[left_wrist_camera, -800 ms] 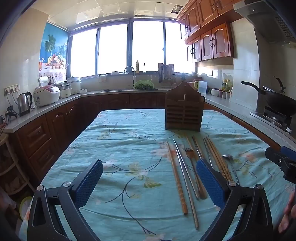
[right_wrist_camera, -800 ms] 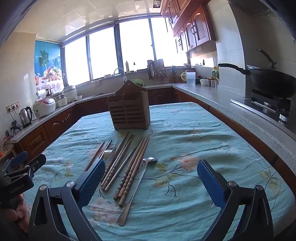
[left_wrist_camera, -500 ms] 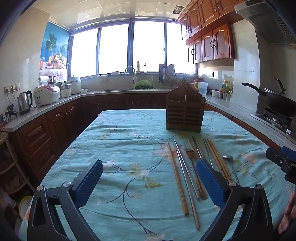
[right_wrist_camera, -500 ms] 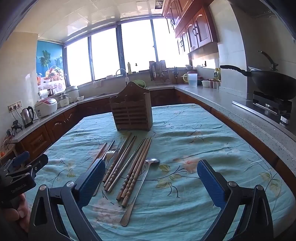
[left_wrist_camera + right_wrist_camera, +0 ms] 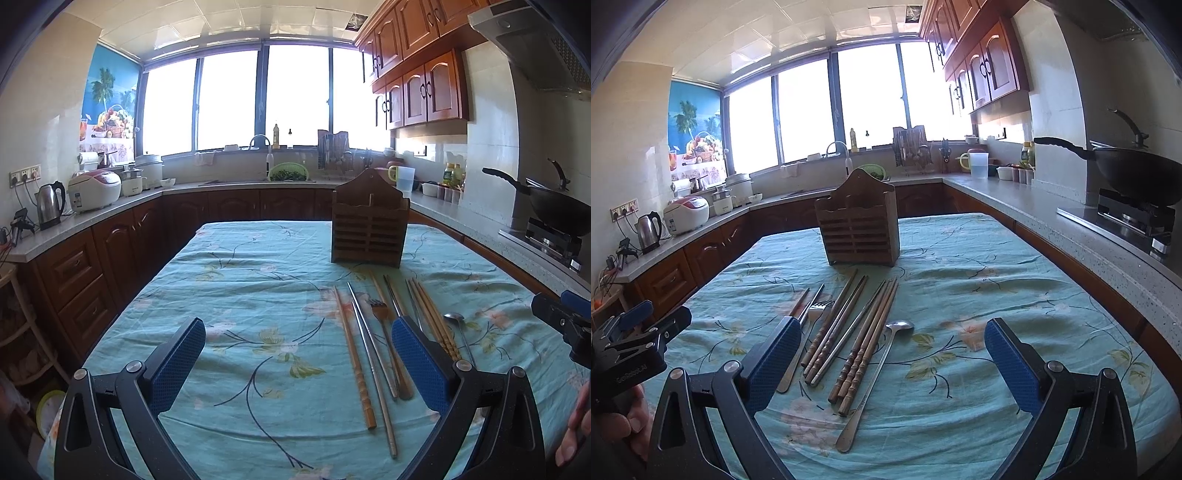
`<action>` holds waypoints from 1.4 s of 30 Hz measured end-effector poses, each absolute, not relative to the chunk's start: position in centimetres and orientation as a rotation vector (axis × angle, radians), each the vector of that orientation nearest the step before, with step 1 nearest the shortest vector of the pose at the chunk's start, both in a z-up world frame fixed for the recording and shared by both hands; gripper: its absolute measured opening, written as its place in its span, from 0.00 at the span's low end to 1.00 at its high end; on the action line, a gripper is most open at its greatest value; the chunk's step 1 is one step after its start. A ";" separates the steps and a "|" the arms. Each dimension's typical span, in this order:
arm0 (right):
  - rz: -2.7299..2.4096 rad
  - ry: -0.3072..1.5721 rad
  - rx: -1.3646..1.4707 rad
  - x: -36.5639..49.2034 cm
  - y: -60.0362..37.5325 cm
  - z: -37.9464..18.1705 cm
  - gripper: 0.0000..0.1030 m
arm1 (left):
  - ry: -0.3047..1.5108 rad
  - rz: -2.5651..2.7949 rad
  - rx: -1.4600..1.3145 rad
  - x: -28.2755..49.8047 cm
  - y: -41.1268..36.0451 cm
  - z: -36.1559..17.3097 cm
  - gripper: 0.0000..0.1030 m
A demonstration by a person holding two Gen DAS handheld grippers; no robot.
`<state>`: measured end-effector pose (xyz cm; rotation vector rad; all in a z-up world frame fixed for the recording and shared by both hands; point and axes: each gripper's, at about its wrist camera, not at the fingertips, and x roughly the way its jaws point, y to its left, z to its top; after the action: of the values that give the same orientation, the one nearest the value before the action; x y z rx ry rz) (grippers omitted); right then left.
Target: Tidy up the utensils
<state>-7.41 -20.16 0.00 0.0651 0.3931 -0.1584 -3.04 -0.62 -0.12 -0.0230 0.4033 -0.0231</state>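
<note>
A slatted wooden utensil holder [image 5: 370, 230] [image 5: 860, 229] stands upright on the table's far half. In front of it lie several wooden chopsticks [image 5: 866, 345] [image 5: 354, 354], metal chopsticks [image 5: 373, 362], a fork [image 5: 380, 310] [image 5: 818, 308] and a metal spoon [image 5: 877, 373] [image 5: 458, 328], side by side on the cloth. My left gripper [image 5: 297, 363] hovers open over the cloth left of the utensils, nothing between its blue pads. My right gripper [image 5: 892, 363] stands open above the near ends of the chopsticks and spoon without touching them.
The table wears a teal floral cloth [image 5: 258, 295]. Counters run around it: a kettle [image 5: 50, 203] and rice cooker [image 5: 94, 190] on the left, a wok [image 5: 1137, 173] on a stove at the right, a sink under the window. A hand shows at each view's edge.
Both grippers have shifted only slightly; the holder sits a little further right in the right wrist view. Jaws stay wide and the utensils have not moved.
</note>
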 end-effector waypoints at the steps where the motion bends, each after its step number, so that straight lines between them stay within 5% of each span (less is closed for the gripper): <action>1: -0.158 0.393 0.066 -7.4 -20.2 0.0 0.98 | 0.403 -0.023 -0.023 -3.2 -0.6 -0.1 0.99; 33: -0.141 0.494 0.133 -5.3 -21.6 -1.4 0.98 | 0.497 -0.066 -0.070 -1.4 0.0 -1.0 0.96; 39: -0.105 0.545 0.186 -3.9 -23.0 -2.0 0.97 | 0.576 -0.139 -0.092 1.5 -0.3 -0.7 0.87; 42: -0.085 0.586 0.223 -2.9 -23.8 -2.5 0.91 | 0.635 -0.188 -0.125 3.7 -0.3 -0.5 0.74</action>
<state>-2.86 -23.81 -2.50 0.2226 0.5858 -0.0850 3.70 -0.27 -0.49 -0.1253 0.6345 -0.1883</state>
